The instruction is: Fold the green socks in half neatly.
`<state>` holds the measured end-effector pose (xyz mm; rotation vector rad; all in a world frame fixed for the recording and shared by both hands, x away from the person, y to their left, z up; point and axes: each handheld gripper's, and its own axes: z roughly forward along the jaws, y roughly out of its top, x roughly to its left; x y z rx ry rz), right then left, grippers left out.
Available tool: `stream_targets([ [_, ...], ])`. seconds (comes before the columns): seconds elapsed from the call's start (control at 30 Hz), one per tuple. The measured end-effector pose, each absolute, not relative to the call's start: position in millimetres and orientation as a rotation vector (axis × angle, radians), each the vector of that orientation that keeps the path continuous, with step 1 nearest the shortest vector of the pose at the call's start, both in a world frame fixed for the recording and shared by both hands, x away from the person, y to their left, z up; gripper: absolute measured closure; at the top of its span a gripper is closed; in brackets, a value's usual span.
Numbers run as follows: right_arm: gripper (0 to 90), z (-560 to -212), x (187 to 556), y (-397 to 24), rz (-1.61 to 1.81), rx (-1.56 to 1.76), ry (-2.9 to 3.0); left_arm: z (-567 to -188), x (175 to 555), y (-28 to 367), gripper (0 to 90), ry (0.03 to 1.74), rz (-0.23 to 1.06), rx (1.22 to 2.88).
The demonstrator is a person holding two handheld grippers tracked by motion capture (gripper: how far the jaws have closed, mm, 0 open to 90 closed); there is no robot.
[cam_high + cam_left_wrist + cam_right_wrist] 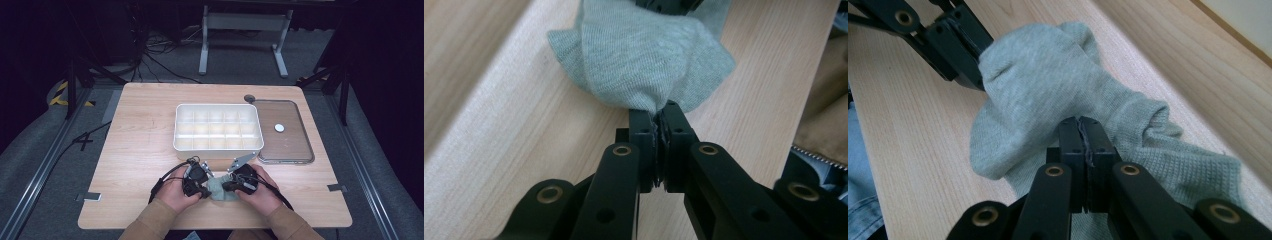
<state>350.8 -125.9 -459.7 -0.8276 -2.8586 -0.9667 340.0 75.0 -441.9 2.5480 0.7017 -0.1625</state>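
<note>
A pale grey-green sock (219, 192) lies bunched on the wooden table near its front edge, between the two hands. My left gripper (206, 190) is shut on one end of it; in the left gripper view the jaws (659, 114) pinch a fold of the sock (644, 55). From the other side, my right gripper (229, 187) is shut on it too. In the right gripper view its jaws (1080, 122) clamp the knit fabric of the sock (1038, 85), and the left gripper (950, 42) grips the far end at the upper left.
A white tray with several empty compartments (176, 125) stands in the middle of the table, just beyond the grippers. To its right lies a clear flat lid (295, 145) with a small white disc (279, 128) on it. A dark round cap (249, 98) sits behind.
</note>
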Motion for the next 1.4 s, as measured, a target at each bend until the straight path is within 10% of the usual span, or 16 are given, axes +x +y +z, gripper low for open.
stream_targets([
  [0.7,90.0,-461.4,345.8,-126.5,-0.993,-0.917,-2.819,-414.4,334.6,65.0,86.0,0.605,-0.021,2.471],
  [1.4,90.0,-460.8,344.5,-128.9,-0.989,-0.936,-2.819,-434.7,345.6,68.9,48.7,0.812,-0.113,2.521],
])
